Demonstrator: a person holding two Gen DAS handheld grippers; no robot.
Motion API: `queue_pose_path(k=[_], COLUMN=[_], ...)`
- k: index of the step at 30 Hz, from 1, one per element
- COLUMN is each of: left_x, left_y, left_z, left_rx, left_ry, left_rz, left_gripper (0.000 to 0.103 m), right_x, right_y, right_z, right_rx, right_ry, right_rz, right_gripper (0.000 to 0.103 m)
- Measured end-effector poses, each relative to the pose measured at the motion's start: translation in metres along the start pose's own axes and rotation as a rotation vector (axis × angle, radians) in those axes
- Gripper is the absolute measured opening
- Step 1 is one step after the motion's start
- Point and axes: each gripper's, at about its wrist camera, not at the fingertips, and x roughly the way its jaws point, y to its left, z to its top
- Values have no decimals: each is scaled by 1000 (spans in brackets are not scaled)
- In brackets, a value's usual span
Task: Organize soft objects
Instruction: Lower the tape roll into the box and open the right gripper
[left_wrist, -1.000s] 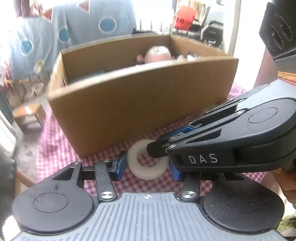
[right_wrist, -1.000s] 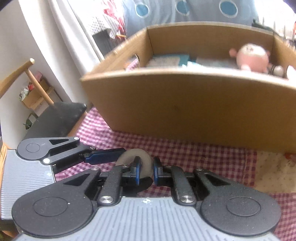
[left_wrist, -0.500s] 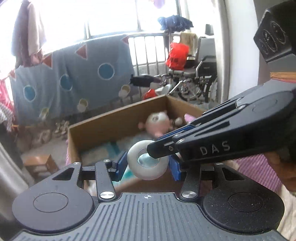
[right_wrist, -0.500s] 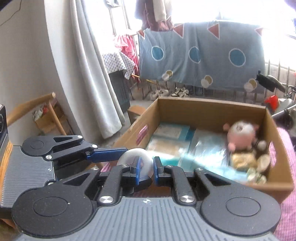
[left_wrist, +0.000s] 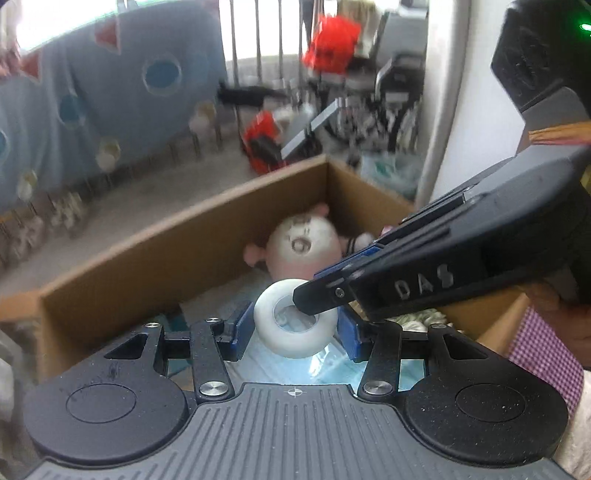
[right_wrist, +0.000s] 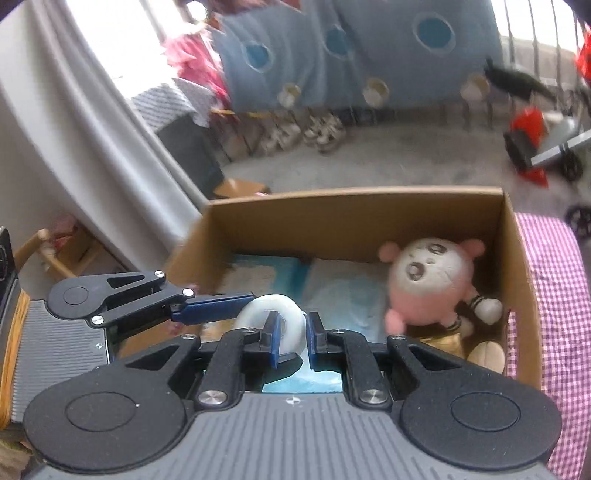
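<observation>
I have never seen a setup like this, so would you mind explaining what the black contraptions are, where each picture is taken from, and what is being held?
These are two hand-held grippers, each carrying a fisheye camera that looks along its two fingers. One picture comes from the left gripper, the other from the right gripper.

Both grip one white ring: the left one's blue pads sit at its outer sides, and the right one pinches its rim.

Below is an open cardboard box standing on a red checked cloth. Inside lie a pink plush toy, pale blue packets and a few small items too blurred to name.
</observation>
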Motion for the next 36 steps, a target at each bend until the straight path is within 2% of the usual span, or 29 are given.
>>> queue_pose_path(k=[3,6,12,16,18,20,25,27,29,32,34,36], left_x=[32,56,81,77,68,58,10,-8,-33,-49,-48,-43], left_y=[13,17,26,26,25,24,18,19,19,17,14,13], left_z=[3,-2,-4,-1,1,3,-6,-16,-35,-57,-67,-76], left_rx=[-39,-33,-63,-68,-66,-62,-58,-87,-132,-164,-170,-207], left_ry=[90,149,238,235,215,197,119,90,47,28,58,90], left_rz=[-26,-19,-7,8,11,17,38,46,42,65,84,86], left_gripper=[48,48,51,77,78,87,94,94,97,97,97,95], right_x=[32,59,90,94,88,75,12,-14,-32,-42,-38,-35], right_y=[-18,-33,-44,-47,-49,-51,-47,-45,-41,-32,-29,-19], right_z=[5,5,0,-3,-2,0,-15,-34,-56,-83,-92,-95], right_rx=[23,48,70,96,117,142,160,164,169,163,167,122], right_ry=[62,115,189,199,188,156,52,38,36,66,105,99], right_rz=[-16,-16,-6,-6,3,17,26,28,35,7,-10,-50], right_gripper=[16,16,17,18,18,19,22,31,56,57,57,57])
